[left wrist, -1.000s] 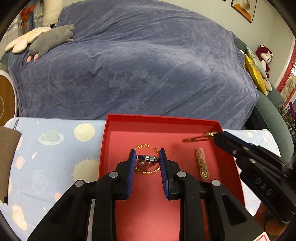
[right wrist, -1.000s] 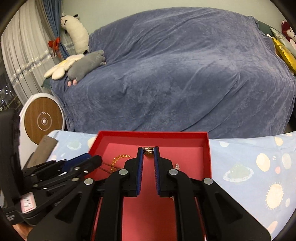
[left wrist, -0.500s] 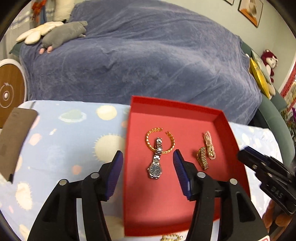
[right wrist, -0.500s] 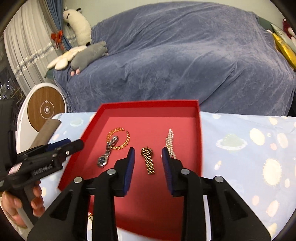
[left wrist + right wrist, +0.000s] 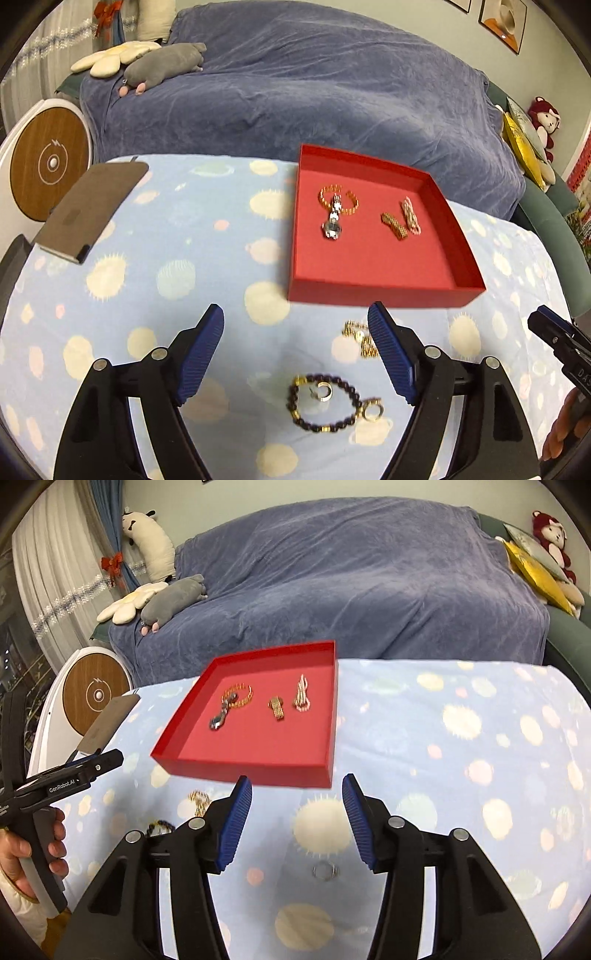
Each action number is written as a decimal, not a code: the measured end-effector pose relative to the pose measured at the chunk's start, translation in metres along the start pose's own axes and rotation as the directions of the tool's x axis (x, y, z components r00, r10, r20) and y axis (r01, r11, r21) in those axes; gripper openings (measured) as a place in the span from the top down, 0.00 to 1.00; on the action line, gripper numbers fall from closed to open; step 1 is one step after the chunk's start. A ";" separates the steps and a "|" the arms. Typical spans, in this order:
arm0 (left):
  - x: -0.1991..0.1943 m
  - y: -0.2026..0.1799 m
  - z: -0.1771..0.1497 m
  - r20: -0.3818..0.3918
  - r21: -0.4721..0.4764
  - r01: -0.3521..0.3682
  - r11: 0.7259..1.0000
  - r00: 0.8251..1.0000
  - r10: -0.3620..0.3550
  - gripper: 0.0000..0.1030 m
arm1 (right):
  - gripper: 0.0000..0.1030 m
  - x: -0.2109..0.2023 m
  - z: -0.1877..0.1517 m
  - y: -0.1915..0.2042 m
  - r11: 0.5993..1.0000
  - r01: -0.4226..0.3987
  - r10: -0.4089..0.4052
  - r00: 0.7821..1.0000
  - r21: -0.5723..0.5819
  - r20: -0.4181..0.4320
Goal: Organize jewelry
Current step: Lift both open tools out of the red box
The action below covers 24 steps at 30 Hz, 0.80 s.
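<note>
A red tray [image 5: 380, 293] [image 5: 251, 766] sits on the patterned blue cloth. In it lie a silver watch [image 5: 332, 223] [image 5: 220, 716] over a gold bracelet [image 5: 338, 197] [image 5: 240, 696], a gold chain piece [image 5: 394, 226] [image 5: 277, 708] and a pink pearl strand [image 5: 410, 219] [image 5: 301, 696]. On the cloth in front of the tray lie a dark bead bracelet [image 5: 325, 404], a gold chain [image 5: 360, 338] [image 5: 199, 799] and a silver ring [image 5: 325, 870]. My left gripper [image 5: 295, 350] is open above the bead bracelet. My right gripper [image 5: 297, 812] is open above the ring.
A brown notebook [image 5: 92, 206] [image 5: 107, 720] lies at the cloth's left edge. A round wooden-faced device [image 5: 46, 162] stands to the left. A sofa under a blue cover [image 5: 295, 92] with plush toys is behind the table.
Both grippers have pulled back from the tray and opened wide. The watch and the gold chain piece now lie in the tray, let go. Loose jewelry on the cloth has come into view.
</note>
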<state>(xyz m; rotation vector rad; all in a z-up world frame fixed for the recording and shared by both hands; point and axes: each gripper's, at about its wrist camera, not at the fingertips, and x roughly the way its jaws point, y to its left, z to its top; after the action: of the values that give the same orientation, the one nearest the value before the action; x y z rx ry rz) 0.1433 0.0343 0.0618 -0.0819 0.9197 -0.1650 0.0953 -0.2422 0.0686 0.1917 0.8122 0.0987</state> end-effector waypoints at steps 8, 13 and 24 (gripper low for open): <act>0.005 -0.016 -0.058 -0.037 0.076 -0.002 0.997 0.999 0.005 0.25 | 0.52 0.002 -0.053 0.003 1.000 0.024 -0.025 0.998 -0.015 -0.060; 0.017 -0.025 -0.080 -0.073 0.153 0.005 0.988 0.997 0.006 0.22 | 0.52 0.014 -0.071 0.011 0.996 0.036 -0.043 0.995 -0.076 -0.095; 0.034 -0.015 -0.087 -0.100 0.144 -0.017 0.989 0.994 0.032 0.21 | 0.51 0.022 -0.079 0.013 0.993 0.033 -0.046 0.992 -0.109 -0.120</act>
<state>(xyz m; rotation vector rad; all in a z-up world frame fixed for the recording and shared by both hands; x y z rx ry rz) 0.0926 0.0133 -0.0156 0.0719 1.0081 -0.2133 0.0526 -0.2156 0.0027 0.0688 0.9304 0.1172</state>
